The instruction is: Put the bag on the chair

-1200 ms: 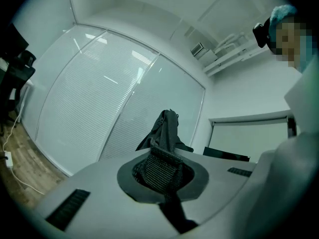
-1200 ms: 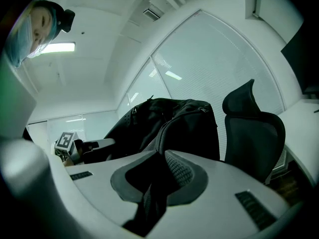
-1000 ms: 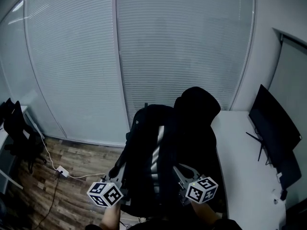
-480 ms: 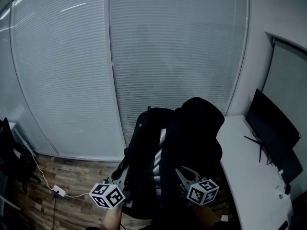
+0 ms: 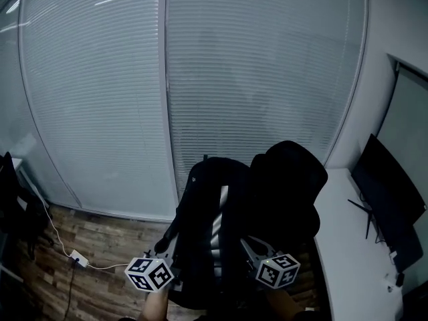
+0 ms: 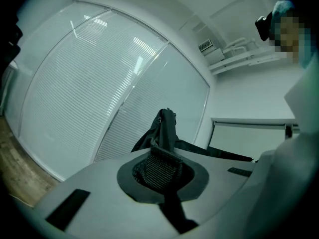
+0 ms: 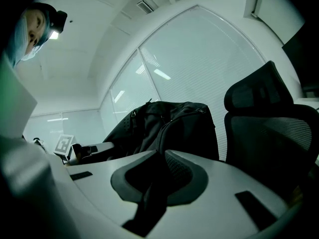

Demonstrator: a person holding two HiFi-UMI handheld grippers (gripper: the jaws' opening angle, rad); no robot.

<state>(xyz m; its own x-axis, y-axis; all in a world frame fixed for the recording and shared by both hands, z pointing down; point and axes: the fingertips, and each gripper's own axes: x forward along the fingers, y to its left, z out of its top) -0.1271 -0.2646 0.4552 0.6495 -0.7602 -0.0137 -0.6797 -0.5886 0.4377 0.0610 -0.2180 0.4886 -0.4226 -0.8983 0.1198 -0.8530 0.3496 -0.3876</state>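
Hanging between the two tongs, the black fabric backpack with a pale stripe (image 5: 215,226) is up in the air, close against the black mesh office chair with a headrest (image 5: 291,179) and, I judge, not yet set on it. The left gripper (image 5: 164,248) is pinched nearly flat on a black woven strap (image 6: 160,164). The right gripper (image 5: 250,248) is closed on a thicker dark fold of the bag. One grip on each side likely keeps the load level. Only the right gripper view shows the chair's mesh back beside the backpack, while the head view hides the seat
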